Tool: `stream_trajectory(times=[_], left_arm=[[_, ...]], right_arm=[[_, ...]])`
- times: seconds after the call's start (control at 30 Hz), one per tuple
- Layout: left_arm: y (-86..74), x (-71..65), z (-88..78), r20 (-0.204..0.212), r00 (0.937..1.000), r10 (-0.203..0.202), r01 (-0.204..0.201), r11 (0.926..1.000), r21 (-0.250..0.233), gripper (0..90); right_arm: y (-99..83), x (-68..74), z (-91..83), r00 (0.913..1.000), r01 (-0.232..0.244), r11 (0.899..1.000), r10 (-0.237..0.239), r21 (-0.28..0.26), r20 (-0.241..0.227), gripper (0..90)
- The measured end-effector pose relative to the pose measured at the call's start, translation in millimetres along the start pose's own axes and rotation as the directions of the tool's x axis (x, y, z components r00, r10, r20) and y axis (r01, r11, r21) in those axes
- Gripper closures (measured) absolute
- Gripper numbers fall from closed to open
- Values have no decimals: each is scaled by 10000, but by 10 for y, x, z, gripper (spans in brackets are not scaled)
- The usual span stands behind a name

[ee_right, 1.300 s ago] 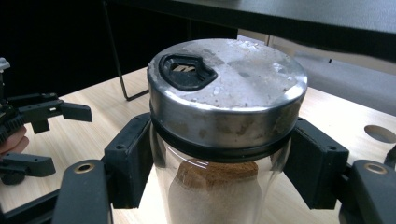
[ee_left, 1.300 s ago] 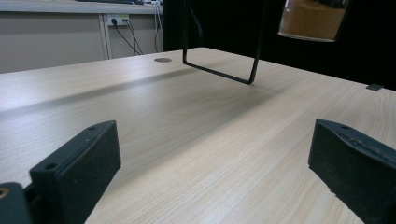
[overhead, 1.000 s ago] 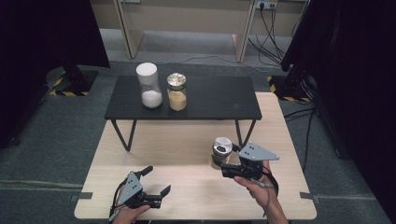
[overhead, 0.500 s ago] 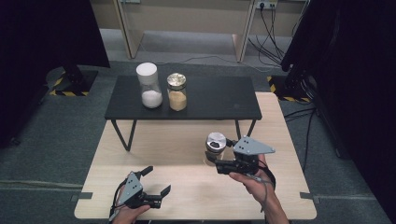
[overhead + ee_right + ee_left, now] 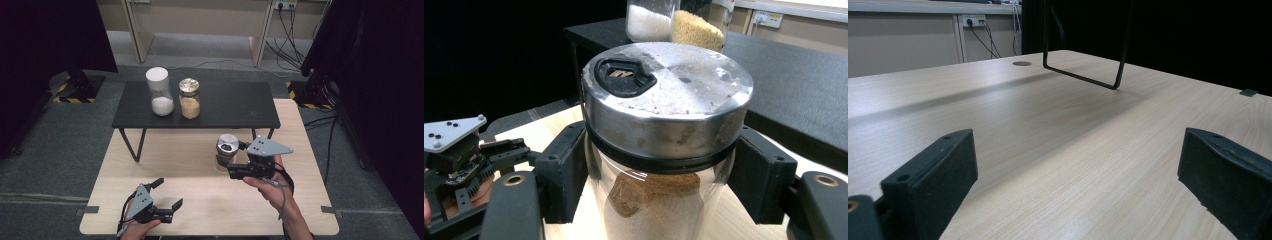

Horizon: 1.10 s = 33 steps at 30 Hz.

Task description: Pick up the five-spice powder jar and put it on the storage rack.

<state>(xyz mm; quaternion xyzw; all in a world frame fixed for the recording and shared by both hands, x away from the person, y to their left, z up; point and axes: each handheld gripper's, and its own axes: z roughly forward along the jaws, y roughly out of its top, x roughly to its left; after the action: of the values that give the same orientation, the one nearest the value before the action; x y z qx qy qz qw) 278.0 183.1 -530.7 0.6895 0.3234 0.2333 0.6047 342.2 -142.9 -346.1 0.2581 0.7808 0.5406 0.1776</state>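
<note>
Two grippers: the right gripper [image 5: 231, 169] is clamped on a steel-lidded glass jar [image 5: 664, 140] between its jaws; the left gripper [image 5: 167, 196] rests spread wide, nothing between.

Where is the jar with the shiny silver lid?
In the high view, the silver-lidded jar sits right of centre above the wooden table, gripped by the right claw, just in front of the black shelf.

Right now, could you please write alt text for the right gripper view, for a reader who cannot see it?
The right gripper's black fingers clamp a glass shaker jar of brown powder just below its metal lid. Behind it, two jars of white and tan grains stand on a black table, and the left gripper sits at lower left.
</note>
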Motion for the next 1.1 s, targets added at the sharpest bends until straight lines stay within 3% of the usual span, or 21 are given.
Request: stream_trajectory(times=[0.67,1.1], left_arm=[[0,-1,-1,17,10000,19,-19,10000,22,19],[1,1,-1,15,10000,30,-30,10000,14,19]], right_arm=[[323,-92,36,10000,18,10000,-17,76,-79,312],[568,-211,97,9999,-31,9999,29,164,152,313]])
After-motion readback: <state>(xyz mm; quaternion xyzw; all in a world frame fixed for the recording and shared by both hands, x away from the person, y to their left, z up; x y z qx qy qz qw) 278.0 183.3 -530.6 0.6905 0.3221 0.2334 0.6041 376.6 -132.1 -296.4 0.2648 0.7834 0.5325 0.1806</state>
